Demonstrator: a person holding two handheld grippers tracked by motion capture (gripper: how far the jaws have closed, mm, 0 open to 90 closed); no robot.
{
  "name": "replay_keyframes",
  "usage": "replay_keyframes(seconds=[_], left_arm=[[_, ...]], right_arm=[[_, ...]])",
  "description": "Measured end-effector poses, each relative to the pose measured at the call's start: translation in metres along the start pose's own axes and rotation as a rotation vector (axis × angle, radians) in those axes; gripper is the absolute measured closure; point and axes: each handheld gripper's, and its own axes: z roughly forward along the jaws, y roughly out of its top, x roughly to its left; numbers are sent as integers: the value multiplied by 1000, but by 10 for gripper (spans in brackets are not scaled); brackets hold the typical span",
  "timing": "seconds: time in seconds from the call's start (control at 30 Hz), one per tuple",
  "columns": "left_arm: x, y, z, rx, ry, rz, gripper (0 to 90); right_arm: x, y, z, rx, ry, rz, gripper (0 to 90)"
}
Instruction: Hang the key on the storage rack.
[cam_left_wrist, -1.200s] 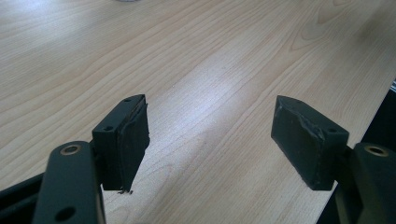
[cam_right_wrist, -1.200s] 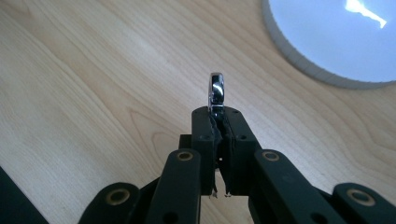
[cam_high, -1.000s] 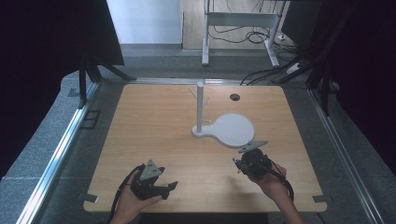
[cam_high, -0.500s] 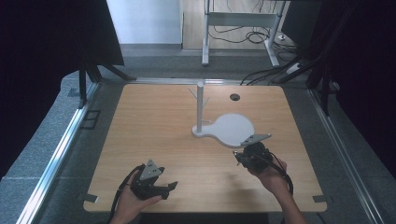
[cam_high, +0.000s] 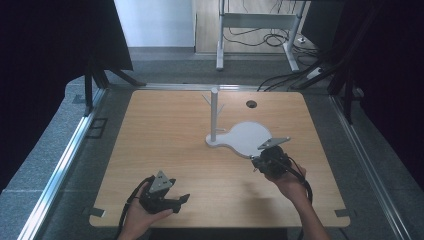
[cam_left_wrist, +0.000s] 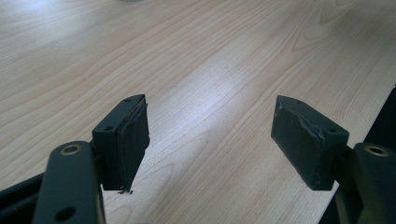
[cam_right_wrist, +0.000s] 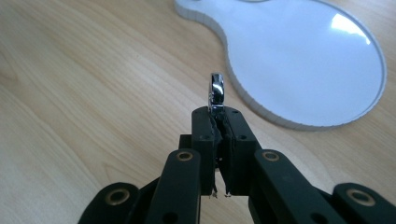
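A white stand with a round base plate (cam_high: 248, 138) and an upright branched post (cam_high: 214, 114) sits right of the table's middle. My right gripper (cam_high: 263, 159) hovers just in front of that plate (cam_right_wrist: 299, 60), shut on a small shiny silver ring (cam_right_wrist: 216, 92) that sticks up edge-on between its pads. My left gripper (cam_high: 181, 200) rests near the table's front edge at the left. In the left gripper view its jaws stand wide apart with bare wood between them, and the left gripper (cam_left_wrist: 210, 140) holds nothing.
The wooden table (cam_high: 165, 130) has a dark cable hole (cam_high: 251, 104) near its far edge. Metal rails run along both sides. A desk frame and loose cables lie on the floor beyond the table.
My right gripper has moved forward and slightly right toward the white base plate, with the ring in it. The left gripper has stayed put.
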Motion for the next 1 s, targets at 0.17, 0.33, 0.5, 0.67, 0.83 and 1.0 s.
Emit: replay_keyframes(seconds=[0.17,0.33,0.5,0.67,0.83,1.0], left_arm=[[0,0,0,2,2,1,282],[0,0,1,4,2,1,282],[0,0,1,4,2,-1,282],[0,0,1,4,2,4,282],[0,0,2,6,1,3,282],[-1,0,2,8,1,6,282]], right_arm=[[-5,7,-2,-16,-2,13,848],[-7,13,-1,-20,-6,12,848],[-8,20,-2,-31,-12,12,848],[-10,25,-1,-36,-14,10,848],[-12,29,-1,-41,-11,17,848],[-14,34,-2,-46,-8,17,848]])
